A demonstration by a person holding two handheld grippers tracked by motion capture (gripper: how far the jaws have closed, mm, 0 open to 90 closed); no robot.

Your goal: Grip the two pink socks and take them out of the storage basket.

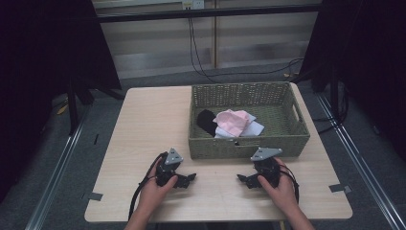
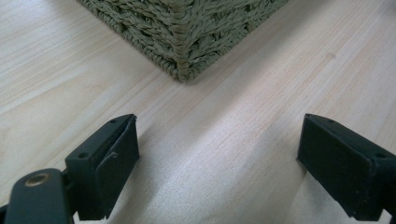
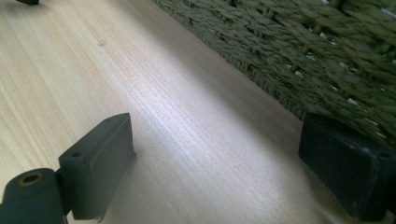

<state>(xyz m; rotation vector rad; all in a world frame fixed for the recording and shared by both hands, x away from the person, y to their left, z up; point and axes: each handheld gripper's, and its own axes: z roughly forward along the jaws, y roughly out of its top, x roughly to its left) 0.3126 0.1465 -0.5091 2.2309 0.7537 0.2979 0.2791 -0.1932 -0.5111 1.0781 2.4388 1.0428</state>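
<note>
- the woven green wicker basket point(image 1: 248, 143), centre right of the high view, holds folded pink point(image 1: 233, 120), white point(image 1: 253, 128) and black cloths point(image 1: 207, 121).
- both claws, left point(image 1: 187, 178) and right point(image 1: 243, 179), gape empty over the pale wooden bench point(image 1: 143, 124).
- risk: a jaw could snag the basket's front wall, shoving it.

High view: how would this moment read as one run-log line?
left gripper: open, empty | right gripper: open, empty | both on table before basket | clothes in basket

The left gripper point(image 2: 217, 154) hangs low over the pale wooden surface point(image 2: 261, 93), its black jaws spread wide with nothing between them. Just ahead stands a corner of the woven green basket point(image 2: 187, 28).
</note>
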